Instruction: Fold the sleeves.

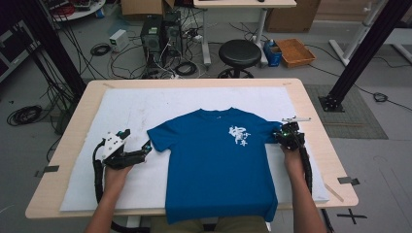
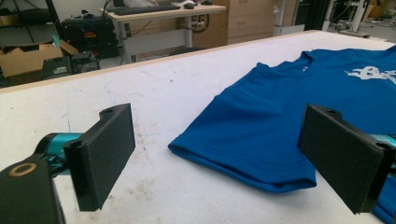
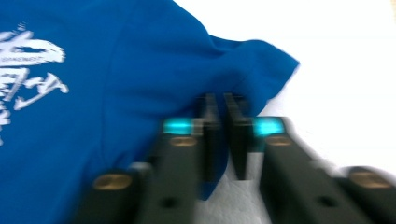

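Right hand-held gripper point(image 3: 223, 135) pinches the T-shirt point(image 1: 218, 160) sleeve; left hand-held gripper point(image 2: 224, 154), jaws apart, should close squarely over its sleeve hem.

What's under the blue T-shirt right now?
The blue T-shirt lies flat on the white mat, which covers the wooden table. Its hem hangs over the near edge. Whatever might lie beneath the fabric is covered.

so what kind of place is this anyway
Most likely a robotics or research lab, not a home: black computer towers sit on the floor amid tangled black cables, and black metal frame posts flank the pale wooden table.
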`<state>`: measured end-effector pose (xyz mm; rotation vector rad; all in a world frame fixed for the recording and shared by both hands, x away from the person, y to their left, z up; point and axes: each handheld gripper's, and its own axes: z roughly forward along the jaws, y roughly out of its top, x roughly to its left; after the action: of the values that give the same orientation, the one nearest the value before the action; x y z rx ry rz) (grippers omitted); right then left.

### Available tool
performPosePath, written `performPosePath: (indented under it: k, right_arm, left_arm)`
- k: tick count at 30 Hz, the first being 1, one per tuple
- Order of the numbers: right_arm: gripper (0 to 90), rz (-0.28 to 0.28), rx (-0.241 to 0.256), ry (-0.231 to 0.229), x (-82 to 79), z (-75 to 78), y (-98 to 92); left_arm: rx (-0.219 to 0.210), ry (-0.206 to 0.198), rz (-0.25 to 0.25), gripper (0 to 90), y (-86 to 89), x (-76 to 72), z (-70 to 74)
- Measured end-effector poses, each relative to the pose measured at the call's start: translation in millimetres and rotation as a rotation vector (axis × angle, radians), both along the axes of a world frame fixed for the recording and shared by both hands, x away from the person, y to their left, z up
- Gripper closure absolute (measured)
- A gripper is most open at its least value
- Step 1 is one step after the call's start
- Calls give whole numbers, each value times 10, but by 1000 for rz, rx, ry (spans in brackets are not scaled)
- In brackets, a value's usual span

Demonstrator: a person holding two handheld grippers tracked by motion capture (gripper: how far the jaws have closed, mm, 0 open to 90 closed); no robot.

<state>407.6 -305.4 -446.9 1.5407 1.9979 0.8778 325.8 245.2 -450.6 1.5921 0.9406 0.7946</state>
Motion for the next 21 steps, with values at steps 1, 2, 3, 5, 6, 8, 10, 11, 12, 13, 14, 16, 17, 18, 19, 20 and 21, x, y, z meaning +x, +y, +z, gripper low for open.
performPosePath:
  k: [1,2,3,5,6,8,10,11,12,13,14,16,17,18,19,20,21]
  right_arm:
    - [886,0,0,0,0,0,0]
    - [888,19,12,-51,-26,40,11]
    - [889,36,13,-96,-51,85,32]
    - [889,57,12,-137,-75,139,64]
    - [888,132,35,-204,-124,242,178]
    - [804,282,107,-247,-166,326,357]
    - [710,386,203,-258,-191,369,480]
    - [677,379,217,-283,-224,397,524]
    - [670,363,221,-313,-241,425,532]
    - [670,329,228,-329,-251,454,508]
    - [670,329,228,-329,-251,454,508]
    - [671,220,179,-342,-262,483,421]
    - [671,151,150,-326,-260,474,367]
    - [600,36,134,-250,-209,398,231]
    - [559,23,165,-213,-179,341,165]
    - [529,16,180,-185,-153,284,122]
    - [498,28,185,-159,-125,238,103]
  left_arm:
    - [0,0,0,110,0,0,0]
    - [-1,2,1,112,1,1,0]
    - [-1,2,1,113,1,1,0]
    - [-3,2,-1,119,3,3,0]
    - [-2,3,-1,121,3,3,0]
    - [1,2,-1,121,2,3,1]
    - [3,1,-1,121,0,1,1]
    - [3,-1,0,121,-3,0,0]
    - [3,-1,0,121,-3,0,0]
    - [4,0,-3,121,-5,-1,0]
    - [6,0,-3,121,-7,-1,0]
    - [9,0,-3,121,-9,-1,0]
    - [9,0,-3,121,-10,-1,1]
    - [10,0,-4,121,-8,0,1]
    - [10,0,-3,121,-8,1,1]
    - [10,0,-3,122,-8,1,1]
    - [10,1,-3,123,-9,1,1]
